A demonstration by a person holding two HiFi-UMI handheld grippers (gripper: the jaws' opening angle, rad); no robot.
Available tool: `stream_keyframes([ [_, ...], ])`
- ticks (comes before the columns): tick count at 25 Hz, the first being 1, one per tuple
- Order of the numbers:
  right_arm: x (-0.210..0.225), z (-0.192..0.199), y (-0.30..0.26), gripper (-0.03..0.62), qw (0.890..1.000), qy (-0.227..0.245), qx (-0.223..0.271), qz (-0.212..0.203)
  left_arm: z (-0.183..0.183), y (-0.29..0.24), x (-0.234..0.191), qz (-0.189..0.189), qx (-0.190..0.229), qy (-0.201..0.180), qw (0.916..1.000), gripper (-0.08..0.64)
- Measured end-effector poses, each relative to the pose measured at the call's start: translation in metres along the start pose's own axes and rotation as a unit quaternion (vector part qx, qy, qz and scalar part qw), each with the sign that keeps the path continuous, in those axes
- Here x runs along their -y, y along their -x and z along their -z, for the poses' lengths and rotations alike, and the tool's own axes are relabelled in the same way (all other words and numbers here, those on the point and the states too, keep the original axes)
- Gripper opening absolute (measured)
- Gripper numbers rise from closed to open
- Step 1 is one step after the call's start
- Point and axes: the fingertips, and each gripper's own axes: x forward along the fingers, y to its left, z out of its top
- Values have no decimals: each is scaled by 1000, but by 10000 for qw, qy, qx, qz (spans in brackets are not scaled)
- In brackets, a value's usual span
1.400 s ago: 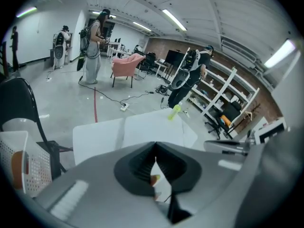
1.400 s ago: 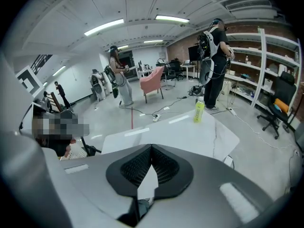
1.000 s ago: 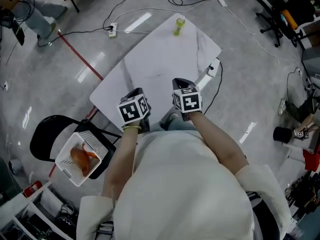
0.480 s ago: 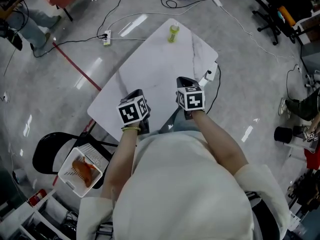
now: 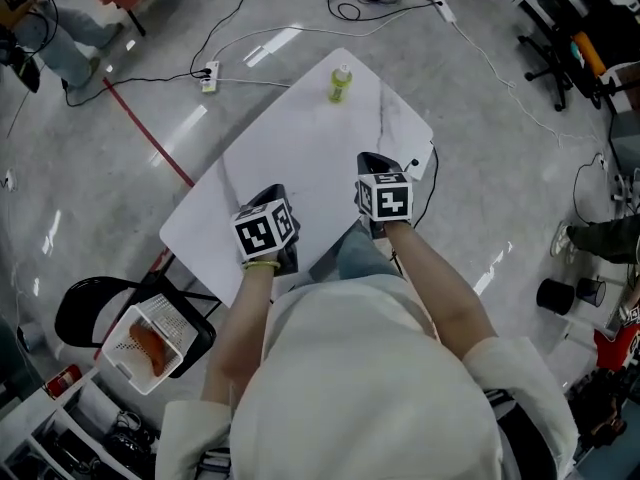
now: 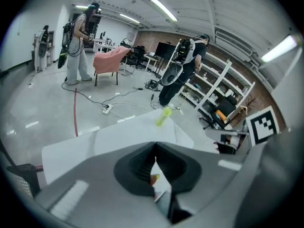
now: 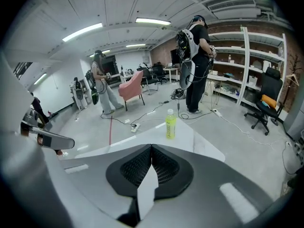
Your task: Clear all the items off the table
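A yellow-green bottle (image 5: 340,85) with a white cap stands upright near the far corner of the white table (image 5: 290,143). Both grippers hover over the table's near edge, well short of the bottle. My left gripper (image 5: 274,196) is shut with nothing in it, and my right gripper (image 5: 371,163) is shut and empty too. In the left gripper view the bottle (image 6: 164,115) stands beyond the closed jaws (image 6: 155,148), slightly right. In the right gripper view the bottle (image 7: 170,124) stands just right of the closed jaws (image 7: 152,148).
A white basket (image 5: 140,343) holding something orange sits on a black chair (image 5: 85,308) at the lower left. Cables, a power strip (image 5: 209,76) and a red floor line (image 5: 150,133) lie beyond the table. Two people stand farther back in the room.
Both grippers have moved forward over the table's near edge, staying shut. The bottle now appears closer to them and lower in the head view.
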Motion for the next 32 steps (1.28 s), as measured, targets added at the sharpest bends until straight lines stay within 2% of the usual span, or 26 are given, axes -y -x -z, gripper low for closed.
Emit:
stream_keyframes([
  [7,45,-18,-39,6,9996,34,-200,-195,-13,-47,24,-166,-120,227,9995,9],
  [13,74,-31,-78,56,9979,80,-433,-471,-29,-88,46,-211,-143,350,9991,9],
  [19,87,-43,-129,113,9949,328,-525,-793,-40,-129,50,-397,-90,668,9969,9],
  [27,101,-54,-197,173,9914,449,-623,-1062,-47,-175,44,-674,-84,986,9928,9],
  [32,107,-52,-238,214,9876,704,-724,-1201,-48,-203,37,-838,-98,1196,9892,9],
])
